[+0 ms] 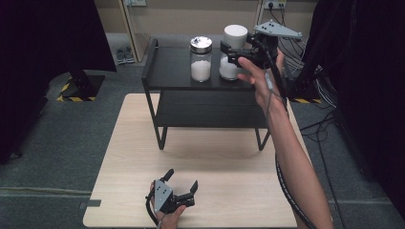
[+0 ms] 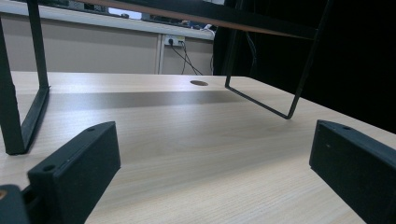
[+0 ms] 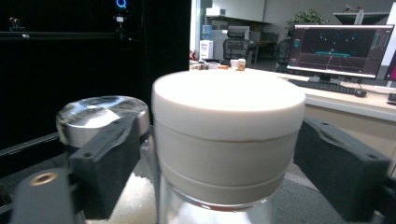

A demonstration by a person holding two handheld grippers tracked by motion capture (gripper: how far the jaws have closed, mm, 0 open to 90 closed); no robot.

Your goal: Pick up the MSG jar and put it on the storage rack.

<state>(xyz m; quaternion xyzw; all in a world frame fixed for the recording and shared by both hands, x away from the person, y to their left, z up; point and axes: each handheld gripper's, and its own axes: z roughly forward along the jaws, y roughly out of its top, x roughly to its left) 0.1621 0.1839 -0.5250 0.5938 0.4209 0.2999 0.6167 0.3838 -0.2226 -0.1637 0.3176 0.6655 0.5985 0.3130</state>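
Looking down from the high view, the right gripper (image 1: 232,52) at upper right reaches to the white-capped jar (image 1: 234,52) standing upright on the black shelf (image 1: 172,71), a silver-lidded jar (image 1: 200,58) of white grains just left of it, while the left gripper (image 1: 181,183) rests spread on the table (image 1: 229,191) at the bottom, far from both. From the left gripper view its jaws stand wide over bare wood. From the right gripper view the jaws flank the white cap (image 3: 229,126), seemingly clear of it with small gaps either side; white grains fill the glass below.
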